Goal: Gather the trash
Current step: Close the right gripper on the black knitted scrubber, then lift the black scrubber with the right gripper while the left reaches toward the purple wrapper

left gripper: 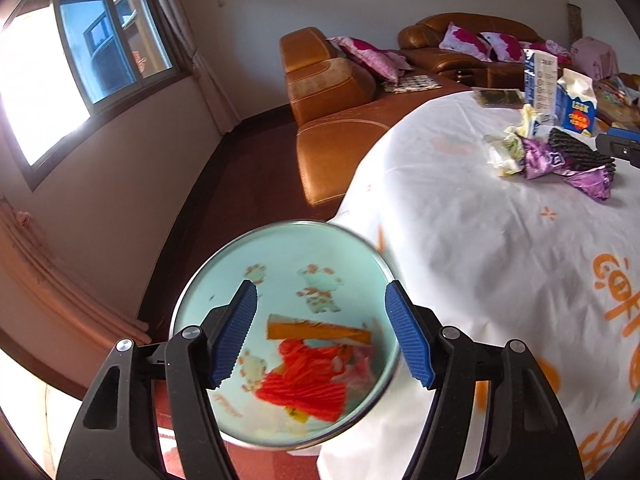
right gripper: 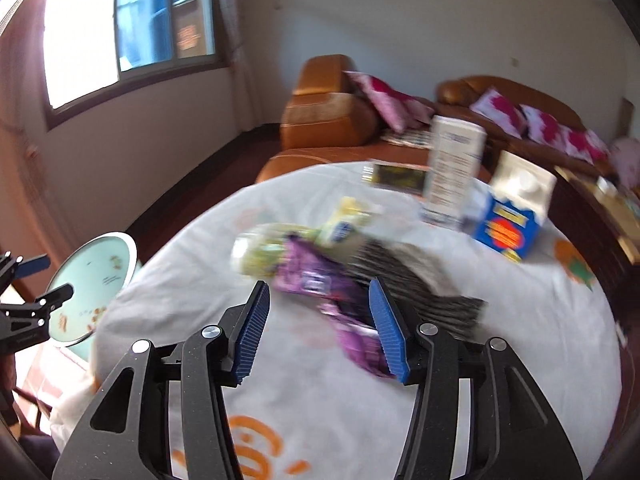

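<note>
While our left gripper (left gripper: 320,334) gapes empty above the round tin (left gripper: 224,280), our right gripper (right gripper: 318,328) hangs half-open, empty, over purple wrappers (right gripper: 310,276).

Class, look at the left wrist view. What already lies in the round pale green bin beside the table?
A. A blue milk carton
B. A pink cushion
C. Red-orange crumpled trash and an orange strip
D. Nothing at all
C: red-orange crumpled trash and an orange strip lie inside the round bin.
</note>
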The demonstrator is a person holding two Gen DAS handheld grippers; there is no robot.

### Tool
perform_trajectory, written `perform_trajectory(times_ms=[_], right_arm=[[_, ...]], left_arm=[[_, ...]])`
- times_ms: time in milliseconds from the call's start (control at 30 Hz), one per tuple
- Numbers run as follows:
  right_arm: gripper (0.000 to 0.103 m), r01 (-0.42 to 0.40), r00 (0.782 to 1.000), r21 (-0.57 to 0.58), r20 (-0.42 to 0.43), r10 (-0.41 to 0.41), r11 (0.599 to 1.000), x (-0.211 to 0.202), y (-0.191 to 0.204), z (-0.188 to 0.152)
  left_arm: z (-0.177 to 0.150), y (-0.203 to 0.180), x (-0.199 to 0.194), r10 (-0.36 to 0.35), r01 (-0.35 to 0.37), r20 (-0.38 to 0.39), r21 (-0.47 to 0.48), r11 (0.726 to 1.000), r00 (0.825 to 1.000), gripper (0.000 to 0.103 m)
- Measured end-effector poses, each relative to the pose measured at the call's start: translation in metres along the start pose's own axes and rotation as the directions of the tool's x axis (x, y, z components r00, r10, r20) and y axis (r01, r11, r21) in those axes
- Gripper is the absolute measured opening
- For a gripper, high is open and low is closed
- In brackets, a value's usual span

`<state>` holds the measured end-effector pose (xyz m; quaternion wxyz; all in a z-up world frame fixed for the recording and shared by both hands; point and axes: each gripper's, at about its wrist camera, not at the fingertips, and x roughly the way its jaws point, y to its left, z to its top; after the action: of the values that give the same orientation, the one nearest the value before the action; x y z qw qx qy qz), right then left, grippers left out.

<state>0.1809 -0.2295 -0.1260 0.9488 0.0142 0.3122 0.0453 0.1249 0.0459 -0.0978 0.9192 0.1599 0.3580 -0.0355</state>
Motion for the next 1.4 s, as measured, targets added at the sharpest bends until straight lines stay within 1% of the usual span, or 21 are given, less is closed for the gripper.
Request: perform_trajectory(times_ms=[133,233,333,467,567,667,700,733,767,800,867,900,933,1067,1133,1233,1400], right_arm=[[0.052,0.068,0.998,0.094,-0.010,-0.067,0.993,-0.003,-0.046,-0.006],[0.052,0.116,0.993,0.155,-0.029,-0.113,0.981,0.001,-0.072,-0.011],[0.052,0.144,0.989,0.213,-0.053,-0.135,0.966,0.005,-0.091,-0.018],[0.052,0.141,0.989,0.253,-0.088,-0.122,0.957,0.017,-0.099,-0.024],[0.052,0.133,0.989,0.265,-0.103,-0.109,0.955,0.027,-0.100,-0.021],[0.052,0.131,0.986,0.279,-0.136,-0.096,0.951,0.043,-0.102,-0.020],[0.050,0.128,0.985,0.283,-0.145,-0.090,0.950,0.046,-0.102,-0.020],[0.041,0.119,0.984,0.291,-0.163,-0.073,0.949,0.052,-0.103,-0.021],[0.036,0.108,0.983,0.295,-0.175,-0.058,0.949,0.057,-0.104,-0.022],[0.034,0.091,0.982,0.300,-0.186,-0.035,0.950,0.061,-0.104,-0.024],[0.026,0.078,0.983,0.293,-0.183,-0.024,0.953,0.060,-0.103,-0.025],[0.017,0.074,0.983,0.287,-0.181,-0.021,0.955,0.058,-0.101,-0.025],[0.016,0.076,0.984,0.273,-0.178,-0.027,0.959,0.057,-0.099,-0.025],[0.014,0.062,0.990,0.264,-0.137,-0.026,0.963,0.043,-0.097,-0.025],[0.014,0.063,0.994,0.267,-0.105,-0.036,0.962,0.029,-0.099,-0.026],[0.014,0.090,0.994,0.264,-0.077,-0.072,0.960,0.008,-0.108,-0.028],[0.014,0.156,0.987,0.285,-0.072,-0.141,0.946,-0.018,-0.136,-0.042]], left_arm=[[0.010,-0.019,0.003,-0.027,0.027,0.016,0.017,0.999,0.999,0.066],[0.016,-0.031,0.009,-0.038,0.038,0.019,0.024,0.999,0.999,0.066],[0.020,-0.037,0.012,-0.049,0.048,0.020,0.021,0.999,0.999,0.066],[0.024,-0.042,0.015,-0.041,0.041,0.026,0.029,0.999,0.999,0.067],[0.026,-0.042,0.019,-0.034,0.033,0.024,0.025,0.999,0.999,0.067],[0.028,-0.043,0.021,-0.036,0.035,0.026,0.023,0.999,0.999,0.067],[0.029,-0.044,0.021,-0.035,0.035,0.027,0.025,0.999,0.999,0.067],[0.029,-0.045,0.021,-0.036,0.036,0.028,0.026,0.999,0.999,0.067],[0.029,-0.045,0.021,-0.039,0.038,0.028,0.027,0.999,0.999,0.067],[0.029,-0.046,0.021,-0.040,0.040,0.027,0.028,0.999,0.999,0.067],[0.030,-0.047,0.021,-0.042,0.041,0.026,0.031,0.999,0.999,0.067],[0.030,-0.047,0.021,-0.044,0.043,0.025,0.032,0.999,0.999,0.067],[0.030,-0.048,0.021,-0.046,0.045,0.025,0.033,0.998,0.999,0.067],[0.035,-0.054,0.019,-0.056,0.055,0.029,0.038,0.998,0.998,0.067],[0.038,-0.059,0.017,-0.066,0.064,0.034,0.041,0.997,0.997,0.067],[0.044,-0.067,0.014,-0.083,0.081,0.044,0.048,0.996,0.996,0.067],[0.056,-0.097,0.009,-0.128,0.124,0.055,0.066,0.990,0.990,0.067]])
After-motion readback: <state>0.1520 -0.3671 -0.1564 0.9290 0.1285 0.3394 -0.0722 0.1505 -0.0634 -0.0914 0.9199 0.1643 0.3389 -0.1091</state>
